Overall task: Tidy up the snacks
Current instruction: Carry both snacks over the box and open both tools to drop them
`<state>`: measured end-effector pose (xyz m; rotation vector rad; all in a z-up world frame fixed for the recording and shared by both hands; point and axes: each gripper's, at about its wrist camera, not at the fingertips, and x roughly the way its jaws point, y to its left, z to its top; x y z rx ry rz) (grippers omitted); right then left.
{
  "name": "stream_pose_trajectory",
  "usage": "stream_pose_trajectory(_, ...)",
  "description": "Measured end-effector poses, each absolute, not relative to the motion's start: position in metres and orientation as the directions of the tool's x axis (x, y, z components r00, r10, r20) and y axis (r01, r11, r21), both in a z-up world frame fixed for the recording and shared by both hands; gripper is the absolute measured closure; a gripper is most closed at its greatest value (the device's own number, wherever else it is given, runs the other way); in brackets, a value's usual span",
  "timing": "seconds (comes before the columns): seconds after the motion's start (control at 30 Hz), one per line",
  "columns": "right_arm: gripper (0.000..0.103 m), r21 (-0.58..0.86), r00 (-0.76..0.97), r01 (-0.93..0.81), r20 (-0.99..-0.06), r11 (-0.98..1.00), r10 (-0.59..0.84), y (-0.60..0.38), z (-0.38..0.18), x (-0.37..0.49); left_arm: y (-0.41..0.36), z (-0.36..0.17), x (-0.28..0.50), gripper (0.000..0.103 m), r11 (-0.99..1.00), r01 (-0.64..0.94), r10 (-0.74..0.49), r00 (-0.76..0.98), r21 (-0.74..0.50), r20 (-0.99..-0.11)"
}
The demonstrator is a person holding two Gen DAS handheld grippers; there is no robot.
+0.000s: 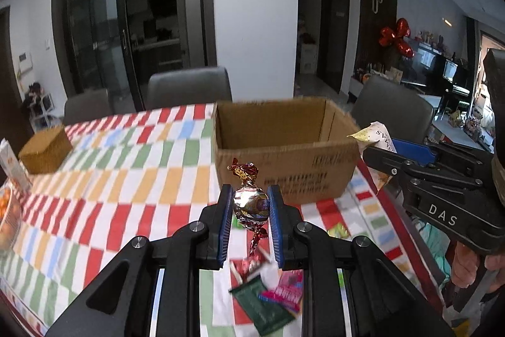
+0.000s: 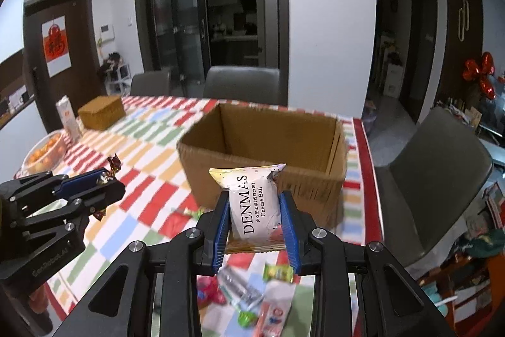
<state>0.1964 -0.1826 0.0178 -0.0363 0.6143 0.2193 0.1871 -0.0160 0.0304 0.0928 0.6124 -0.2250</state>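
My left gripper [image 1: 250, 206] pinches a foil candy [image 1: 251, 204], my right gripper [image 2: 255, 218] a cheese-ball packet [image 2: 255, 204], the open cardboard box [image 2: 262, 147] just ahead of both.

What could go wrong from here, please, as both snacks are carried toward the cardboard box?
1. The left tongs pinch only the round middle of the foil candy, so it could slip out before the box.
2. The right tongs hold the cheese ball packet low; its top may catch on the box's near wall.
3. Both tongs converging on the box might collide.
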Motion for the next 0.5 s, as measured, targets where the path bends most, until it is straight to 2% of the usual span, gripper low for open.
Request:
stream_pose_trajectory(0.33, 0.071, 0.035, 0.811, -0.202, -0.554, 0.979, 0.187, -0.198, 0.045, 0.232, -0.033, 0.057, 0.236, 0.080, 0.958, 0.285, -0.225, 0.802, 0.023, -0.554)
stream_pose_trajectory(0.5, 0.071, 0.031, 0.813, -0.188, -0.556, 0.982, 0.173, -0.203, 0.048, 0.252, -0.038, 0.059, 0.269, 0.080, 0.954, 0.298, -0.237, 0.788, 0.017, -0.568)
